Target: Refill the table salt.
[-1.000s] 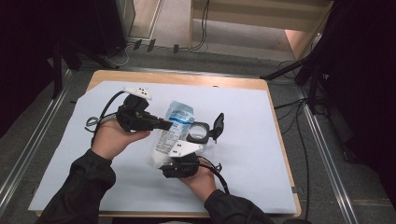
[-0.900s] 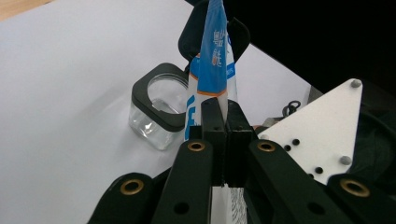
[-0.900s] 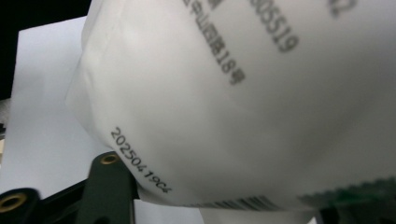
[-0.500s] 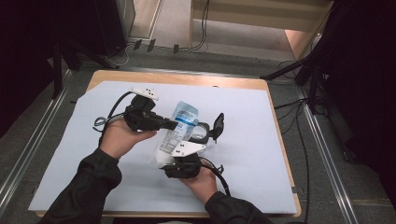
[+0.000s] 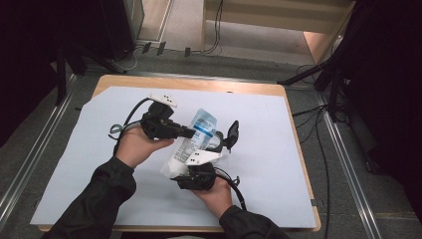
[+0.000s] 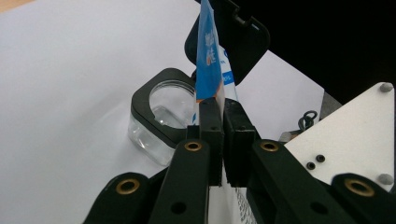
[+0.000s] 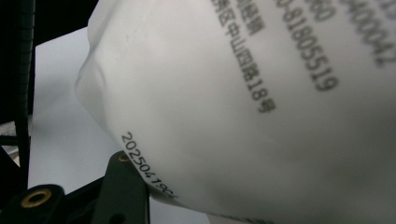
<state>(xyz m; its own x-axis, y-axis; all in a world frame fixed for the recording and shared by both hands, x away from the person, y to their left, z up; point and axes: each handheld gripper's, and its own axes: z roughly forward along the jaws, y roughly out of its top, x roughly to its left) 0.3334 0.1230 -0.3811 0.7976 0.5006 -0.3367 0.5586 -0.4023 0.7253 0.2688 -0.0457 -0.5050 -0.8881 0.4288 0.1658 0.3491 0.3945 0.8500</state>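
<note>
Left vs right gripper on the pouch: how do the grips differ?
The left gripper is shut on the pouch's thin blue top edge; the right gripper takes the bulging white body, fingers well apart. The left fingers pinch the film with no gap; the right fingers have just been closing with the pouch between them, and whether both press it is unclear. Shared: both work the same pouch.

From the right gripper view I cannot confirm jaw contact: the white pouch (image 7: 243, 107) covers the right gripper (image 7: 154, 186) almost entirely, and the frame edges cut the pouch on three sides. Its printed text is partly cropped. In the left gripper view, the left gripper (image 6: 223, 135) and pouch edge hide part of the clear jar (image 6: 156, 126). In the high view, the jar is too obscured for me to identify.
</note>
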